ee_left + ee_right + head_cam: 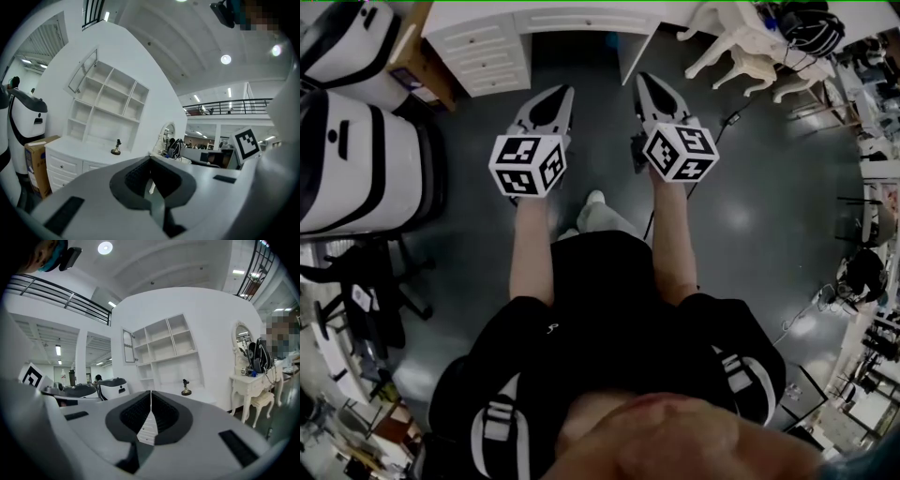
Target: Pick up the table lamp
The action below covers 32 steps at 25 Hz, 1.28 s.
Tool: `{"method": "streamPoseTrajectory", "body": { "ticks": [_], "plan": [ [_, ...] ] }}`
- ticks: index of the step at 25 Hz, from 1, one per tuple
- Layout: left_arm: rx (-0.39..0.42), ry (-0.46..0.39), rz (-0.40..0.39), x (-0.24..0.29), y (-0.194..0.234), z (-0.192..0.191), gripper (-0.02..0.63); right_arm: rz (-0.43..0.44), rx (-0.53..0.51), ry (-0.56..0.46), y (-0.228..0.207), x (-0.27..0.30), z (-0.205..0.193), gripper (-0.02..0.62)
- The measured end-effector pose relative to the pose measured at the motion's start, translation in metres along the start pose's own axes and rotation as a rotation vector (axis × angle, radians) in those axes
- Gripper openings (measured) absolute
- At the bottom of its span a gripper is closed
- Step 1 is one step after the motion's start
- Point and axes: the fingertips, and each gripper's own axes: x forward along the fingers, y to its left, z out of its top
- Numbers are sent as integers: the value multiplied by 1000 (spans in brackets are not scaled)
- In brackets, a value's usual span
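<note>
The table lamp (116, 147) is a small dark figure on a round base. It stands on top of the white desk (70, 161), in front of the white shelf unit (108, 101). The right gripper view also holds the lamp (186, 387), far off and just right of the jaw line. In the head view I cannot make the lamp out on the desk (487, 52). My left gripper (562, 91) and right gripper (645, 80) are held side by side above the dark floor, both pointing at the desk. Both are shut and hold nothing, well short of the lamp.
Two big white and black machines (356, 159) stand at the left, with a cardboard box (417, 61) beside the desk. An ornate white dressing table and chair (741, 42) stand at the right. A cable (727, 122) lies on the floor; an office chair (366, 281) is at lower left.
</note>
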Motion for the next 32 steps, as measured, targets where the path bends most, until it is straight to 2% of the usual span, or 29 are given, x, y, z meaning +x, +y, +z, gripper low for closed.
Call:
{"method": "streamPoseTrajectory", "body": {
  "ticks": [9, 15, 21, 24, 29, 32],
  "plan": [
    [40, -18, 21, 83, 7, 33, 9, 16, 10, -33, -71, 56, 38, 23],
    [67, -23, 22, 129, -10, 42, 9, 32, 31, -41, -117, 72, 51, 23],
    [74, -12, 43, 153, 4, 41, 9, 55, 25, -38, -129, 93, 48, 23],
    [76, -12, 30, 172, 4, 43, 9, 41, 45, -47, -146, 99, 52, 23],
    [49, -24, 11, 208, 22, 43, 9, 14, 4, -12, -165, 124, 45, 23],
    [33, -48, -7, 229, 34, 54, 9, -15, -15, -34, -181, 139, 63, 23]
  ]
}}
